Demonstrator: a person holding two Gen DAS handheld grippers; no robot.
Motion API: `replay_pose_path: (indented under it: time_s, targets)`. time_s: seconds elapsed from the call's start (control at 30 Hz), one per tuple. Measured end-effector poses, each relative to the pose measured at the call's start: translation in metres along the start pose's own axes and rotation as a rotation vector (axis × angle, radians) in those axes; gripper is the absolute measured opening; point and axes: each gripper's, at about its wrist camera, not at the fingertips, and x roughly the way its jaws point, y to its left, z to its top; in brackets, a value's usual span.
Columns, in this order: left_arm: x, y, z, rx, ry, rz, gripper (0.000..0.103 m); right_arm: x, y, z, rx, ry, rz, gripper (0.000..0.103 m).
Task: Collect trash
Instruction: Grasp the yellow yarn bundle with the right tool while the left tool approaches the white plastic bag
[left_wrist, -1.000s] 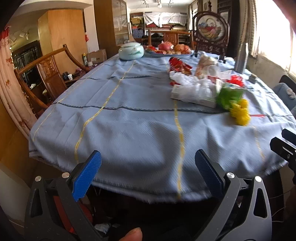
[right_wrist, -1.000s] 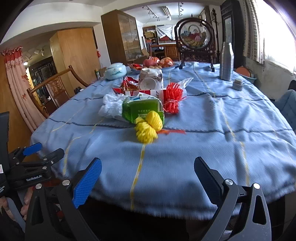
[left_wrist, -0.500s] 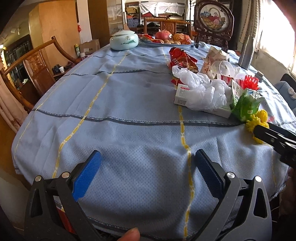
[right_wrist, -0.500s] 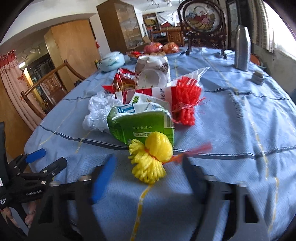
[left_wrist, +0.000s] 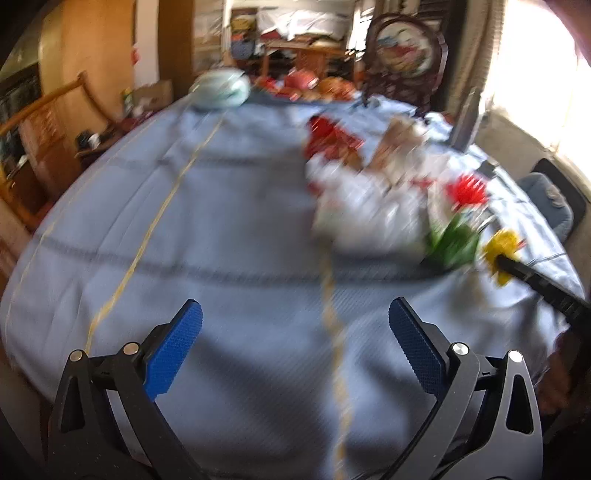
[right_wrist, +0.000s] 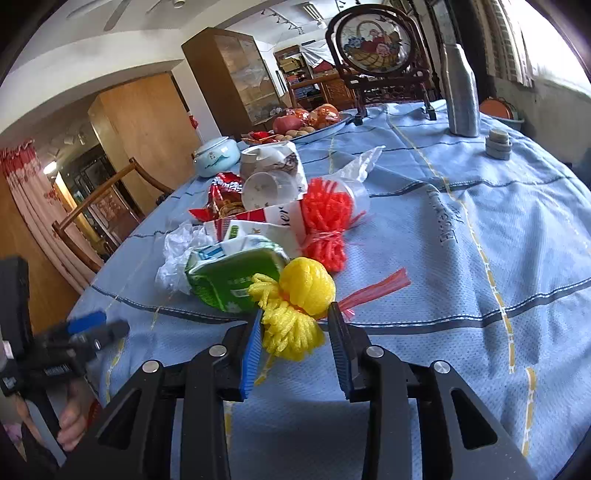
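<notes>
A heap of trash lies on the blue tablecloth (right_wrist: 498, 236): a yellow net bundle (right_wrist: 295, 306), a green carton (right_wrist: 229, 280), a red net bundle (right_wrist: 327, 221), a white plastic bag (right_wrist: 177, 251), a red snack bag (right_wrist: 221, 192) and paper cups (right_wrist: 266, 188). My right gripper (right_wrist: 295, 314) is shut on the yellow net bundle, blue pads on either side. My left gripper (left_wrist: 295, 317) is open and empty over bare cloth near the table's front edge. The left wrist view is blurred; the heap (left_wrist: 376, 206) lies to its right.
A pale lidded jar (right_wrist: 216, 155), a fruit plate (right_wrist: 314, 125), a framed round screen (right_wrist: 376, 48), a steel bottle (right_wrist: 460, 92) and a small grey lid (right_wrist: 498, 146) stand at the back. Wooden chairs (right_wrist: 99, 206) stand at the left.
My right gripper has moved forward to the yellow net bundle and closed on it. My left gripper has moved in over the table, still open.
</notes>
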Motion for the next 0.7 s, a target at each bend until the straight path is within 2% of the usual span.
replay_pose_path:
  time_s: [0.13, 0.23, 0.33, 0.47, 0.57, 0.7]
  targets:
    - [0.009, -0.034, 0.028, 0.142, -0.059, 0.007, 0.097, 0.002, -0.01, 0.0, 0.025, -0.002, 0.017, 0.037]
    - [0.023, -0.049, 0.041, 0.184, -0.071, -0.014, 0.097, 0.005, -0.013, 0.0, 0.033, 0.003, 0.015, 0.037]
    - [0.04, -0.06, 0.051, 0.206, -0.052, -0.031, 0.09, 0.009, -0.015, -0.001, 0.036, 0.014, 0.029, 0.037]
    - [0.056, -0.063, 0.058, 0.198, 0.009, -0.065, 0.069, 0.009, -0.015, 0.0, 0.034, 0.013, 0.052, 0.038]
    - [0.061, -0.061, 0.063, 0.183, 0.023, -0.067, 0.066, 0.009, -0.016, 0.001, 0.042, 0.011, 0.065, 0.038]
    - [0.061, -0.062, 0.061, 0.185, 0.024, -0.079, 0.037, 0.008, -0.014, 0.0, 0.033, 0.005, 0.054, 0.038]
